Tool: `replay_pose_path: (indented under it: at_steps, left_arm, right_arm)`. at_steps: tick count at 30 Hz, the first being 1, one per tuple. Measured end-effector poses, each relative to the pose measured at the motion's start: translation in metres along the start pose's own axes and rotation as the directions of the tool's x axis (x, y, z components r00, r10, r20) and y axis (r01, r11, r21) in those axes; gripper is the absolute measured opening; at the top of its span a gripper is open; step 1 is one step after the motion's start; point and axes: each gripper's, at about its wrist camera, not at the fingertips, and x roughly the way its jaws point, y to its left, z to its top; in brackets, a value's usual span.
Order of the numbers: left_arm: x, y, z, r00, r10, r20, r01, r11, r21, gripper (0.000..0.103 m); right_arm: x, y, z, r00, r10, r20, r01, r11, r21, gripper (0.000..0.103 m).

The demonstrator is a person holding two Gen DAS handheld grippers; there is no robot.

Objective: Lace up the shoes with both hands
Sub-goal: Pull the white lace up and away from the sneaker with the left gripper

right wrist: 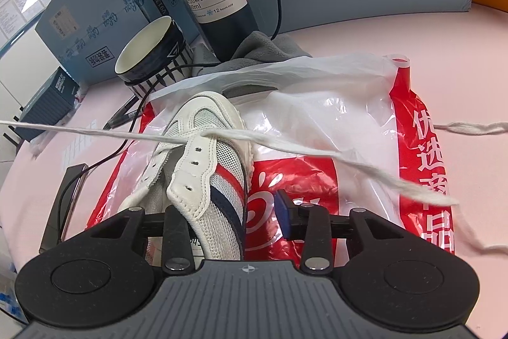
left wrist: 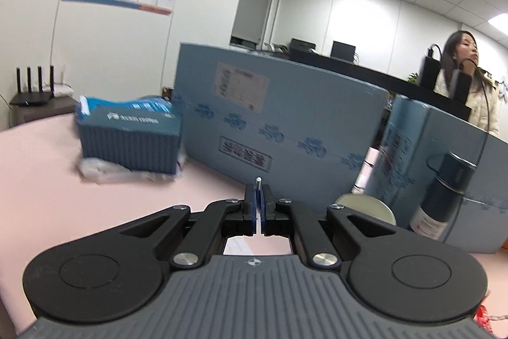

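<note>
Over the pink worktop [right wrist: 349, 53], left tongs [left wrist: 257, 205] are clenching the shoelace tip [left wrist: 258, 180], tensioning the lace [right wrist: 95, 132] through the sneaker [right wrist: 203, 154], while right tongs [right wrist: 228, 212] are straddling it, released.

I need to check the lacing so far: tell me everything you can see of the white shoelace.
The white shoelace is flat, soft-looking woven cord. It runs through the front eyelets of the white sneaker and spreads taut to both sides above the red-and-white plastic bag. The right stretch frays towards its end. The left stretch leaves the picture; the left gripper is shut on its white tip.
</note>
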Motion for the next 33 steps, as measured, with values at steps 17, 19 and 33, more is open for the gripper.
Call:
replay_pose_path:
  at_steps: [17, 19, 33]
  left_arm:
    - [0.004, 0.040, 0.041, 0.994, 0.080, 0.076, -0.086, 0.993, 0.076, 0.002]
    - [0.005, 0.045, 0.044, 0.993, 0.085, 0.078, -0.091, 0.993, 0.072, 0.002]
    - [0.017, 0.068, 0.061, 0.982, 0.160, 0.098, -0.167, 0.984, 0.066, 0.002]
  right_arm:
    - [-0.002, -0.003, -0.006, 1.000, -0.003, 0.026, 0.002, 0.999, 0.043, 0.037]
    - [-0.002, -0.003, -0.006, 1.000, -0.004, 0.027, 0.003, 0.999, 0.043, 0.037]
    - [-0.002, -0.003, -0.006, 1.000, -0.002, 0.025, 0.001, 0.999, 0.043, 0.037]
